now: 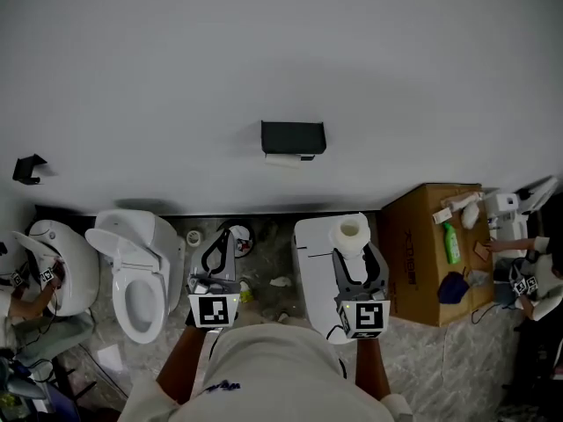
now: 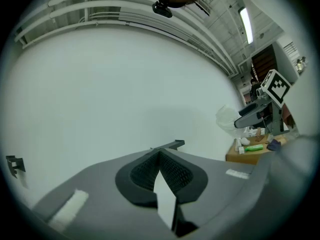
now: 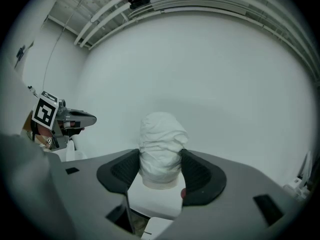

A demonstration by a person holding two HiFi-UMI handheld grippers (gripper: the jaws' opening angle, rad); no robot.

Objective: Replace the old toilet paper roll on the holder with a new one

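A black toilet paper holder (image 1: 293, 137) is fixed to the white wall, with a white strip of the old roll (image 1: 283, 159) showing under it. My right gripper (image 1: 358, 258) is shut on a new white toilet paper roll (image 1: 352, 233), held upright below and to the right of the holder. In the right gripper view the crumpled roll (image 3: 160, 144) sits between the two dark pads (image 3: 197, 176). My left gripper (image 1: 218, 243) is shut and holds nothing, low and left of the holder. In the left gripper view the holder (image 2: 172, 145) peeks out just beyond the closed jaws.
A white toilet (image 1: 136, 266) stands at the left, another (image 1: 57, 266) further left. A white toilet unit (image 1: 312, 266) sits under my right gripper. A cardboard box (image 1: 422, 262) with a green bottle (image 1: 451, 243) stands at the right. A small black bracket (image 1: 29, 169) is on the wall.
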